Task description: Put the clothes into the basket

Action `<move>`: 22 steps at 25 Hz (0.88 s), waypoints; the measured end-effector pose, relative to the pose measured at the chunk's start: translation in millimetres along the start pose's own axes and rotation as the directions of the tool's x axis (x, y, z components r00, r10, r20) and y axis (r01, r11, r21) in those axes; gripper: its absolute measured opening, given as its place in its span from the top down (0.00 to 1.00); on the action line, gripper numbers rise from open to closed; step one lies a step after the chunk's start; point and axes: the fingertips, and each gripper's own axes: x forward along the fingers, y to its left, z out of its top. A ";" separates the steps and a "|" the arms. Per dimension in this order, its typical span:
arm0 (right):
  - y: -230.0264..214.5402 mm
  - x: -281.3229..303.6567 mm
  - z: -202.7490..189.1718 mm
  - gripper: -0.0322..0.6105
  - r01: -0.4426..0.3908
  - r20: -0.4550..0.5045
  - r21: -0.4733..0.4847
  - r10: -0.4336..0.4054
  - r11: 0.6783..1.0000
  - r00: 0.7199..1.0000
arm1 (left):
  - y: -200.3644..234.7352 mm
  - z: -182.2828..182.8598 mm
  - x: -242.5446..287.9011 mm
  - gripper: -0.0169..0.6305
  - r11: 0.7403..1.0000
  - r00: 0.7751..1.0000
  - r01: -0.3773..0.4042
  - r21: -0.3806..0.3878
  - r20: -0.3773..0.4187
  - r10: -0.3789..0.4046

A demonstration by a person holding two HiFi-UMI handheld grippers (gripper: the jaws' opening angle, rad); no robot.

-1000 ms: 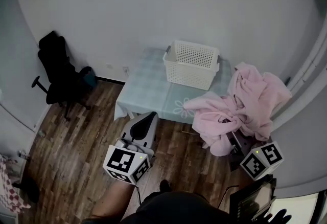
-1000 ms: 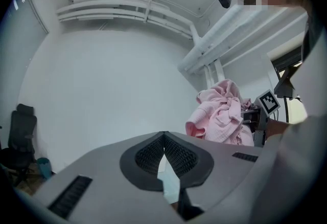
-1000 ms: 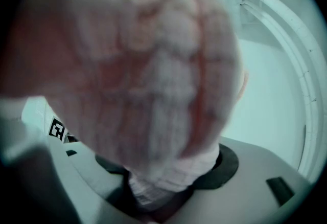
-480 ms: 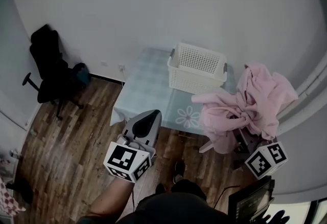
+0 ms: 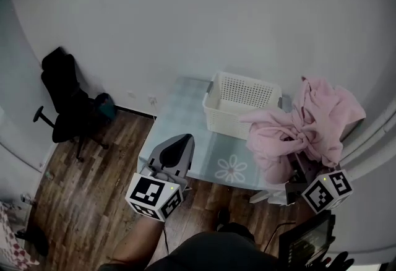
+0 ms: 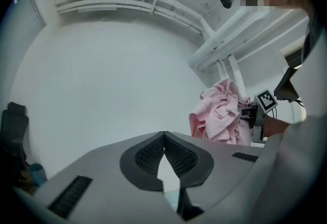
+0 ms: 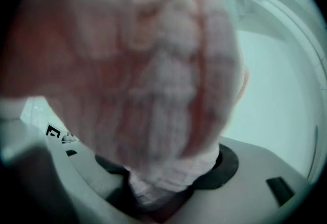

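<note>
A white slotted basket (image 5: 242,101) stands on the pale green table (image 5: 179,120). My right gripper (image 5: 302,169) is shut on a bundle of pink clothes (image 5: 304,122), held up beside the basket's right end. A fold of it reaches over the basket's near right corner. In the right gripper view the pink cloth (image 7: 143,74) fills the picture and sits pinched between the jaws of that gripper (image 7: 166,192). The left gripper (image 5: 178,146) hovers at the table's near edge, shut and empty, with its pads meeting at the tips (image 6: 163,135). From there the pink bundle (image 6: 219,115) shows to the right.
A black office chair (image 5: 67,101) stands on the wood floor (image 5: 80,202) at the left, against the white wall. White pipes (image 5: 377,133) run along the right side. A dark screen (image 5: 306,240) sits low at the right, by the person's body.
The pink clothes have been carried up and toward the basket, off the table's right end. The left gripper has kept its place.
</note>
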 end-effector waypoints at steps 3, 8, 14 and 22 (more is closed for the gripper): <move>-54.2 48.3 11.6 0.43 -0.007 -0.009 0.007 0.008 1.000 1.000 | 10.9 8.0 69.2 0.96 1.000 1.000 -0.010 0.000 -0.014 0.010; -79.8 113.0 46.5 0.43 -0.027 -0.021 0.000 0.027 1.000 0.999 | 38.0 38.6 136.2 0.96 1.000 1.000 -0.007 -0.014 -0.025 0.006; -125.1 213.3 26.3 0.43 -0.043 -0.069 0.019 0.045 0.999 0.997 | 89.8 27.5 224.7 0.96 1.000 0.998 -0.005 -0.008 -0.062 0.005; -178.1 264.6 -39.2 0.43 0.007 -0.076 0.041 -0.004 0.999 0.997 | 118.8 -36.2 279.1 0.96 1.000 0.995 0.014 0.021 -0.103 -0.012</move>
